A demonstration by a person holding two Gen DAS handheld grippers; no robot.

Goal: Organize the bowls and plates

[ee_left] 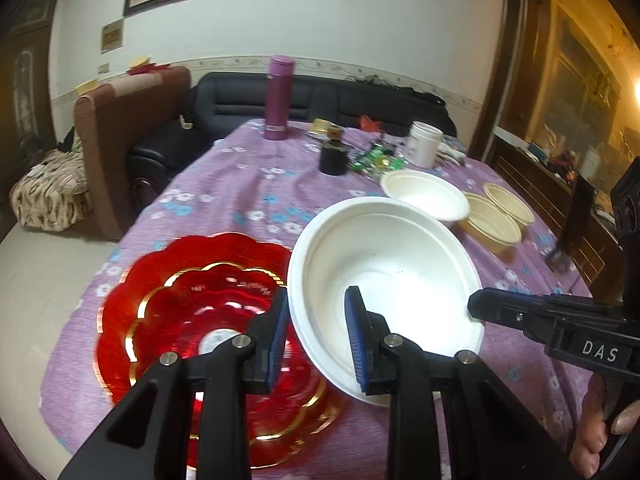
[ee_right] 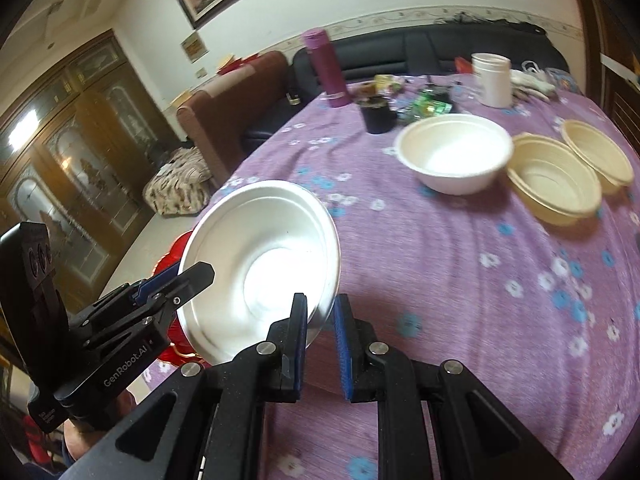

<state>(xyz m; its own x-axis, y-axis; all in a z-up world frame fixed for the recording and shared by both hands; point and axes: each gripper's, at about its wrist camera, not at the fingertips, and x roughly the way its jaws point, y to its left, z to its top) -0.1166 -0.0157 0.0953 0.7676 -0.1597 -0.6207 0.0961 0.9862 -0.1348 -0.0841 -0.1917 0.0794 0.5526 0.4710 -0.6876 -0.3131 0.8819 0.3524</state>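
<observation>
Grippers held one big white round foam bowl (ee_left: 384, 276) by its rim, tipped up above the purple flowered tablecloth (ee_left: 240, 196). The left gripper (ee_left: 316, 340) had the near-left rim between its blue pads, pinching it. The right gripper (ee_right: 322, 344) pinched the rim on the other side. Just left of the left gripper lay the red scalloped glass plates (ee_left: 192, 312). Farther ahead and right sat another white foam bowl (ee_right: 454, 152), then two cream bowls (ee_right: 556, 180). The right hand was nearer them.

Each camera sits close behind its own tool, angled down across the desk (ee_left: 248, 184) toward the sofa. Both views share the white bowl (ee_left: 384, 280) just ahead of both tools.
</observation>
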